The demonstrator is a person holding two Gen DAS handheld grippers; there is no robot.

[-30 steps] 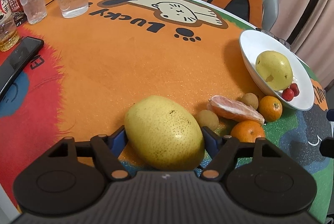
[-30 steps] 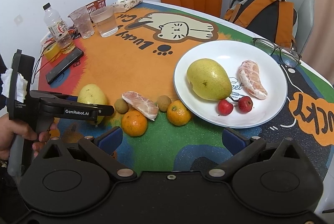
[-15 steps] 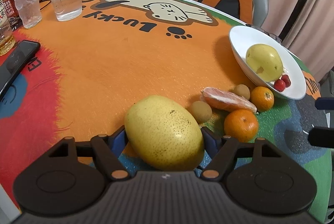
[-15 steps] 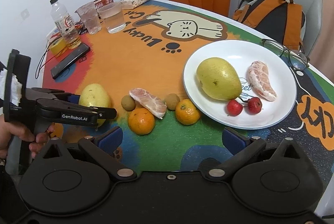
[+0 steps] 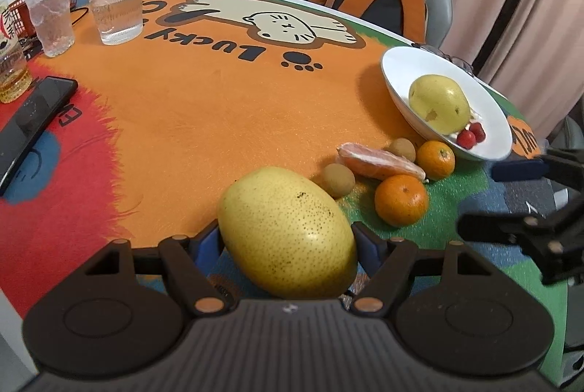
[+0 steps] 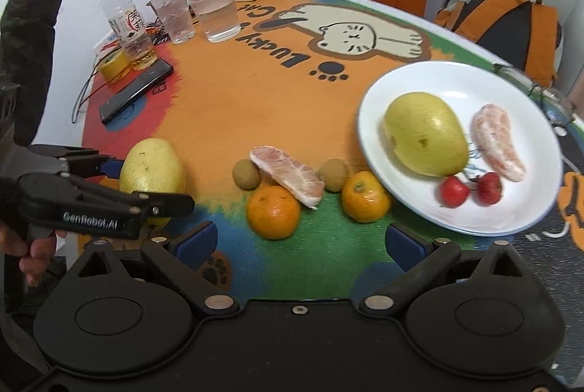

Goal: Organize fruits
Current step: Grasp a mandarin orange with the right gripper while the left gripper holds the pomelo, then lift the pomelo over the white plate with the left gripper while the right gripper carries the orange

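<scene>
My left tool (image 5: 288, 240) is clenched on the big yellow pomelo (image 5: 286, 233), one blue pad on each flank, so the fruit fills the gap and bulges out ahead of the fingers. In the right wrist view the same pomelo (image 6: 151, 169) sits low over the desk (image 5: 204, 107) at its near left edge; I cannot tell whether it is just clear of the mat or resting on it.

To carry it well, I judge I should hold the squeeze steady: the skin is smooth and rounded, and the pads grip it near its widest part, so any loosening could let it roll forward out of the tool.

Ahead and to the right of my left tool lie the loose pieces: a small brown fruit (image 5: 339, 180) just beyond the pomelo, a peeled segment (image 5: 379, 162), two mandarins (image 5: 401, 198), and a second brown fruit (image 5: 401, 149). I should lift above these before swinging right, not sweep through them.

Further right stands the white plate (image 6: 430, 78), already bearing a pear-like yellow fruit (image 6: 425, 138), a peeled wedge (image 6: 498, 142) and two small red fruits (image 6: 471, 191). The bare part is at its far side, so I would set the pomelo down there.

My right tool (image 6: 301, 242) is released, jaws wide with nothing between them, near the plate's close rim; I should keep it out of the left tool's path.
</scene>
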